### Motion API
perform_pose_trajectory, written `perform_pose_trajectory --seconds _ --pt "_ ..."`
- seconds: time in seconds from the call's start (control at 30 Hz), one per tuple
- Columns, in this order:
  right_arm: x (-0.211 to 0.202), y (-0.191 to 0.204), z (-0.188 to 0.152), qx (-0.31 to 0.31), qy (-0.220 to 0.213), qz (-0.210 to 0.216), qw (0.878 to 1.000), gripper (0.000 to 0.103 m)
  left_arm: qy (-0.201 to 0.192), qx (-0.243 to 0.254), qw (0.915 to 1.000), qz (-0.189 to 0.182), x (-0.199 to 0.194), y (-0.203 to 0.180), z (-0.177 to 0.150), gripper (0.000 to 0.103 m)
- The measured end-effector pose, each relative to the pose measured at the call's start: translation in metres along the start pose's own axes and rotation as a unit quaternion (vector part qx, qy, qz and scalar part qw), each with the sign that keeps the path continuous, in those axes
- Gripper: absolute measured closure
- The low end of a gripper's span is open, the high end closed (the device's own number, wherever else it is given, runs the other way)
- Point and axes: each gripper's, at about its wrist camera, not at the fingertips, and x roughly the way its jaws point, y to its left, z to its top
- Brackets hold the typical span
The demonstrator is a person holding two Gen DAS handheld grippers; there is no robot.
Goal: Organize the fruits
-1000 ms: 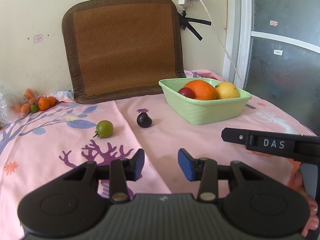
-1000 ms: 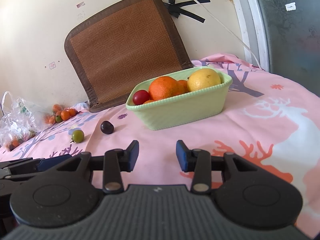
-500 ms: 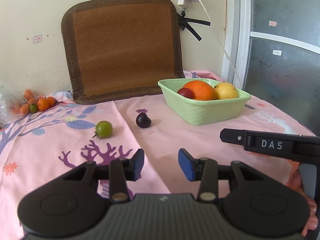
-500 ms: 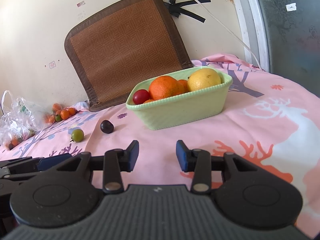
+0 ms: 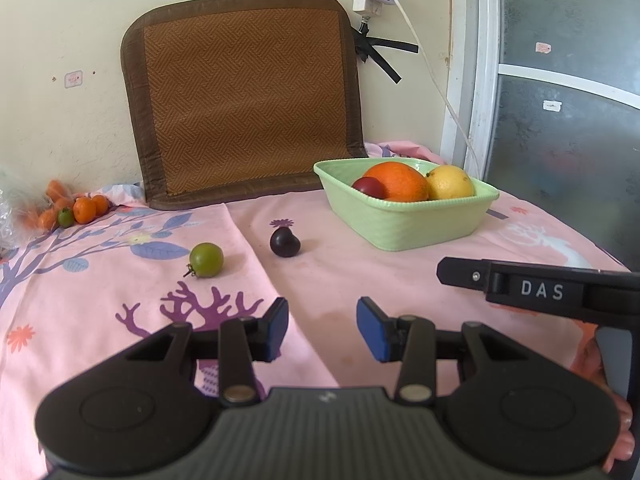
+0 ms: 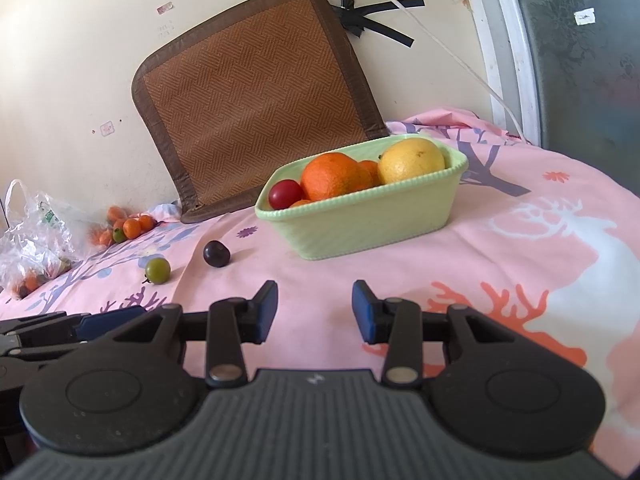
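A light green bowl (image 5: 420,224) (image 6: 372,220) on the pink cloth holds an orange (image 5: 396,182) (image 6: 332,176), a yellow fruit (image 5: 450,184) (image 6: 412,160) and a small red fruit (image 5: 370,188) (image 6: 285,194). A dark purple fruit (image 5: 285,243) (image 6: 216,254) and a green fruit (image 5: 206,260) (image 6: 157,270) lie loose on the cloth, left of the bowl. My left gripper (image 5: 322,328) is open and empty, short of the purple fruit. My right gripper (image 6: 314,312) is open and empty, short of the bowl.
A woven brown mat (image 5: 244,100) leans on the wall behind. Small orange fruits (image 5: 84,210) (image 6: 132,226) lie at the far left by a plastic bag (image 6: 36,236). A white cable (image 5: 424,48) hangs beside a glass door (image 5: 568,120) on the right.
The left wrist view has drifted slightly; the fruits and bowl sit a little lower and left in it. Both grippers stay open. Nothing on the cloth has moved.
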Motion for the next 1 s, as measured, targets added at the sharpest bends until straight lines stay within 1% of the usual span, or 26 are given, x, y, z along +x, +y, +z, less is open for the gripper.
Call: perform_pose_trajectory --seconds 0.27,0.37,0.43,0.57,0.63,0.7,0.77,0.8,0.83,0.9,1.0 --pt "-0.001 0.002 0.0 -0.009 0.0 0.006 1.0 0.059 -0.001 -0.005 1.0 -0.003 -0.001 0.001 0.0 0.064" --pt "0.0 0.006 0.0 -0.023 0.003 0.007 1.0 0.06 -0.003 -0.029 0.9994 -0.018 -0.003 0.009 0.002 0.064" --pt "-0.001 0.011 0.001 -0.036 0.007 0.016 0.999 0.06 0.0 -0.048 0.9984 -0.028 -0.005 0.02 0.003 0.064" --pt "-0.001 0.028 0.004 -0.077 0.01 0.052 0.996 0.061 0.004 -0.069 0.9976 -0.004 -0.005 0.046 0.009 0.064" --pt "0.002 0.039 0.007 -0.105 0.011 0.07 0.992 0.063 0.007 -0.084 0.9964 0.004 -0.002 0.062 0.016 0.066" --pt "0.01 0.052 0.011 -0.137 0.014 0.081 0.987 0.065 0.006 -0.095 0.9955 0.008 0.003 0.076 0.026 0.066" --pt "0.023 0.063 0.016 -0.163 0.025 0.09 0.982 0.066 0.009 -0.095 0.9954 0.008 0.012 0.087 0.035 0.066" --pt "0.03 0.068 0.018 -0.173 0.032 0.095 0.98 0.068 0.015 -0.093 0.9956 0.007 0.019 0.091 0.038 0.066" --pt "0.039 0.073 0.02 -0.181 0.039 0.096 0.978 0.073 0.023 -0.092 0.9955 0.007 0.025 0.095 0.04 0.066" --pt "0.055 0.079 0.024 -0.191 0.054 0.092 0.976 0.074 0.032 -0.089 0.9955 0.011 0.036 0.099 0.044 0.066" --pt "0.073 0.089 0.027 -0.208 0.057 0.077 0.973 0.074 0.035 -0.084 0.9958 0.008 0.045 0.103 0.047 0.066"
